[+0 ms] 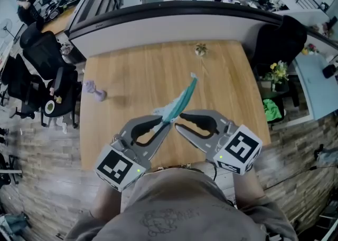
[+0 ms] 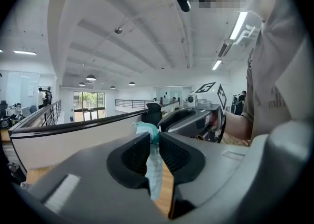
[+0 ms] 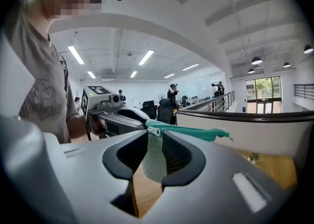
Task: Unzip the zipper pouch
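The teal zipper pouch (image 1: pixel 182 100) hangs in the air over the wooden table (image 1: pixel 132 66), slanting up and away from both grippers. My left gripper (image 1: pixel 165 122) is shut on its near end; in the left gripper view the fabric (image 2: pixel 153 166) is pinched between the pads and droops below them. My right gripper (image 1: pixel 177 122) meets it from the right, tip to tip. In the right gripper view the white zipper pull (image 3: pixel 154 131) sits between the fingertips, mesh fabric fills the gap, and the zipper line (image 3: pixel 196 133) runs off right.
A small purple object (image 1: pixel 94 92) lies at the table's left side and a little potted plant (image 1: pixel 200 50) near its far edge. Black office chairs (image 1: pixel 42 60) stand left of the table, another chair (image 1: pixel 280 39) at the right. A curved railing wall (image 1: pixel 174 18) borders the far side.
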A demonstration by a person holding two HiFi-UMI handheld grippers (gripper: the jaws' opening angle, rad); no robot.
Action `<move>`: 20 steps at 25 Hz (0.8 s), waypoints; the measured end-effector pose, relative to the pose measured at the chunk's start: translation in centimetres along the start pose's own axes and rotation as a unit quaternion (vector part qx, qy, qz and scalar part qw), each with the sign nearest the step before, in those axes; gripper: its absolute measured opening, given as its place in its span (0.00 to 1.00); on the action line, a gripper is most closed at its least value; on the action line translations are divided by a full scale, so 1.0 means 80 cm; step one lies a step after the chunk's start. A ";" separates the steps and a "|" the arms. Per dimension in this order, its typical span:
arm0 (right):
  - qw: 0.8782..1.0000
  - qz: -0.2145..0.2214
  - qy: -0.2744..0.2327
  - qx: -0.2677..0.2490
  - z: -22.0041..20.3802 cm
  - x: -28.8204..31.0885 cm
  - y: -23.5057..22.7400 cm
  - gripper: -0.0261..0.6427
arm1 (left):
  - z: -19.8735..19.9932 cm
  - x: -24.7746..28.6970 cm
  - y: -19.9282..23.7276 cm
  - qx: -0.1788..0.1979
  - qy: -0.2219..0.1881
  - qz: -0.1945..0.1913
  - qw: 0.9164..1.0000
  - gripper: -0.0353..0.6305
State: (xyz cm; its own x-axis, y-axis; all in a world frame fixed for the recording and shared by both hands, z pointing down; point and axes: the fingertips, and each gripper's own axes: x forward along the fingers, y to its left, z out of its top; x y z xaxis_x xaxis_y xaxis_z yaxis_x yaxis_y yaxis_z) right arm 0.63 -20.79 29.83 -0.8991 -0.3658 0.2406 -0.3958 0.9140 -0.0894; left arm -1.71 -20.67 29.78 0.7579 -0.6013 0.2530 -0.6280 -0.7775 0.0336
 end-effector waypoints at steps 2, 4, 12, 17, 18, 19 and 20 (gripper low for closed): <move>1.000 0.007 -0.016 0.018 0.002 -0.001 0.001 0.17 | -0.005 0.003 -0.001 0.000 0.005 -0.001 1.000 0.14; 0.999 0.012 -0.020 0.032 -0.001 -0.002 0.001 0.15 | -0.010 0.004 -0.003 -0.004 0.004 -0.007 1.000 0.13; 0.998 0.040 -0.026 0.051 -0.006 -0.001 0.017 0.12 | -0.018 -0.003 -0.003 0.004 0.001 -0.016 1.000 0.13; 0.998 0.044 -0.021 0.046 -0.011 0.006 0.031 0.10 | -0.023 -0.007 -0.007 0.007 0.012 -0.010 1.000 0.13; 0.998 0.041 -0.020 0.046 -0.012 0.006 0.032 0.10 | -0.025 -0.009 -0.007 0.006 0.015 -0.009 1.000 0.13; 0.998 0.038 -0.019 0.046 -0.012 0.007 0.033 0.10 | -0.027 -0.011 -0.007 0.005 0.017 -0.008 1.000 0.13; 0.998 0.033 -0.018 0.044 -0.013 0.007 0.033 0.09 | -0.028 -0.013 -0.007 0.005 0.017 -0.009 1.000 0.13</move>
State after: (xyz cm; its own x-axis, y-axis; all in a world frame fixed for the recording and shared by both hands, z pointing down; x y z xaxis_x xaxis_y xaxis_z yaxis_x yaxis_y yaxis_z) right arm -0.71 -18.41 30.73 -0.9292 -0.3134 0.1961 -0.3494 0.9178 -0.1884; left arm -2.53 -19.17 31.64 0.7619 -0.5812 0.2858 -0.6130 -0.7896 0.0283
